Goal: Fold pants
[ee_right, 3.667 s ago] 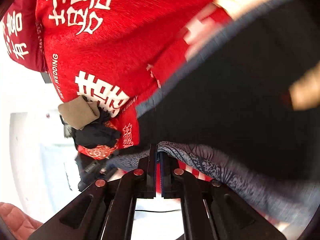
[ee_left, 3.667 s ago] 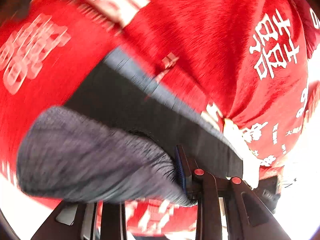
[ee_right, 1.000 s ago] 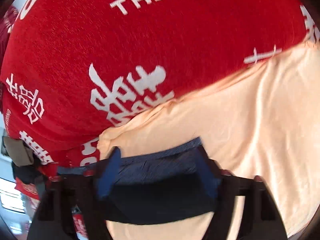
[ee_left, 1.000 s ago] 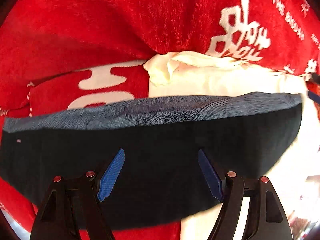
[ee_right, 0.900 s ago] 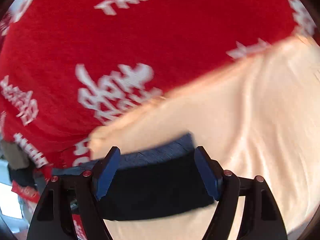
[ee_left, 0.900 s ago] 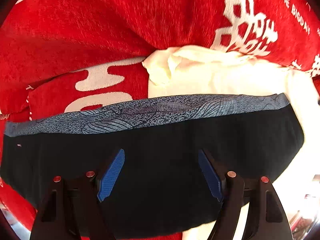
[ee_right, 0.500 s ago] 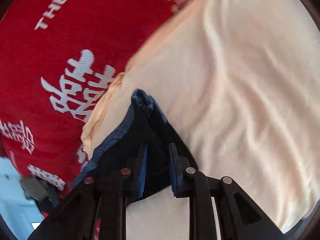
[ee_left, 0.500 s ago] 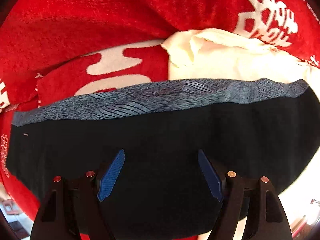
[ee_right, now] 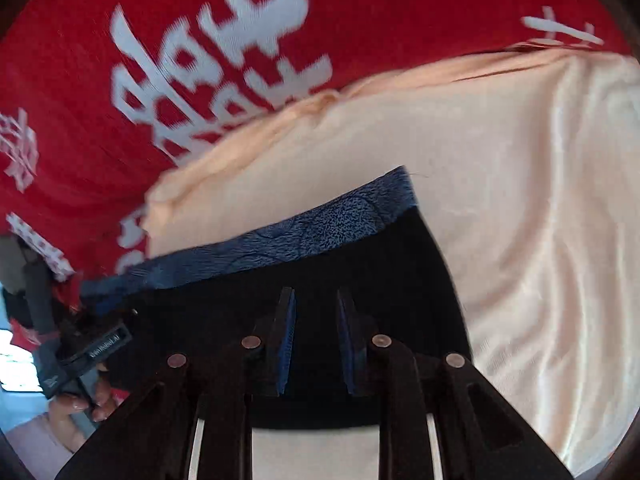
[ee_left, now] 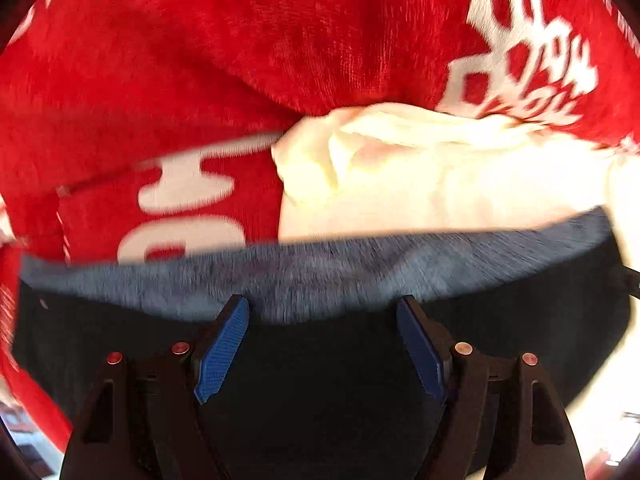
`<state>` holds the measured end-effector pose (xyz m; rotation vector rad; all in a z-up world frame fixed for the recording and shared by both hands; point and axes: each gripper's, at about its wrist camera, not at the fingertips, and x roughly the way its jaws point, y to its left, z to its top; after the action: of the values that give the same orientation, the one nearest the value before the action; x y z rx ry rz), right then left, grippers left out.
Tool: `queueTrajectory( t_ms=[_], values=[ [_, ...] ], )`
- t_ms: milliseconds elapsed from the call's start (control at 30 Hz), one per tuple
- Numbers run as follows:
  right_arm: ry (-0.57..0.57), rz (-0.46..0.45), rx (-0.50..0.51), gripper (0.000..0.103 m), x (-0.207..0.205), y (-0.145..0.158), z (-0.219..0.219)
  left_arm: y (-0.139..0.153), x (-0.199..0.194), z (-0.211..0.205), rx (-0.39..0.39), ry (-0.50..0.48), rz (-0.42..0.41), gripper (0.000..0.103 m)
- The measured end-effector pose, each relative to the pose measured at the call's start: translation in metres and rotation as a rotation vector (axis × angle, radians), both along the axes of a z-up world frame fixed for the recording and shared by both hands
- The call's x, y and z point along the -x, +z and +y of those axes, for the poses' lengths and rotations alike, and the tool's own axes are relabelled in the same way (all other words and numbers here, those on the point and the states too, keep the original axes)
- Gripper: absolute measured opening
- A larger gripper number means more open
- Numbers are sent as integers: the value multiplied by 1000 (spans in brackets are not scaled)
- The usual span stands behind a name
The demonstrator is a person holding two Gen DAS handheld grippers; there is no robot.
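Left wrist view: left gripper [ee_left: 322, 344] spread wide over black pants [ee_left: 320, 380]; blue-grey waistband [ee_left: 320, 268] toward 12 o'clock. Right gripper [ee_right: 316, 340], jaws narrowly parted, empty; cream cloth [ee_right: 520, 240] lies bare at 3 o'clock.

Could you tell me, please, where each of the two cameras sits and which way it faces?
Left wrist: on the left gripper, looking along its wide-open fingers at the black pants on a red blanket.
Right wrist: on the right gripper, jaws slightly apart over the pants; a hand shows lower left.
Shared: pants, grey-blue waistband, cream cloth, blanket.
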<state>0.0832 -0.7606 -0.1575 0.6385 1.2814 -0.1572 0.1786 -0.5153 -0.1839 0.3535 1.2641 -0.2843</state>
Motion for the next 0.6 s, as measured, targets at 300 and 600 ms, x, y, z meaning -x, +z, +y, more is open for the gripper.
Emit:
queueTrajectory(
  t_ms=[300,600],
  values=[
    [-86,-3,-32,24,13,-8,-28,10,-46,72,5,142,-1,94],
    [156,-68,-138,35,-10,26,72,33,-16,155,-6,114,16,94]
  ],
)
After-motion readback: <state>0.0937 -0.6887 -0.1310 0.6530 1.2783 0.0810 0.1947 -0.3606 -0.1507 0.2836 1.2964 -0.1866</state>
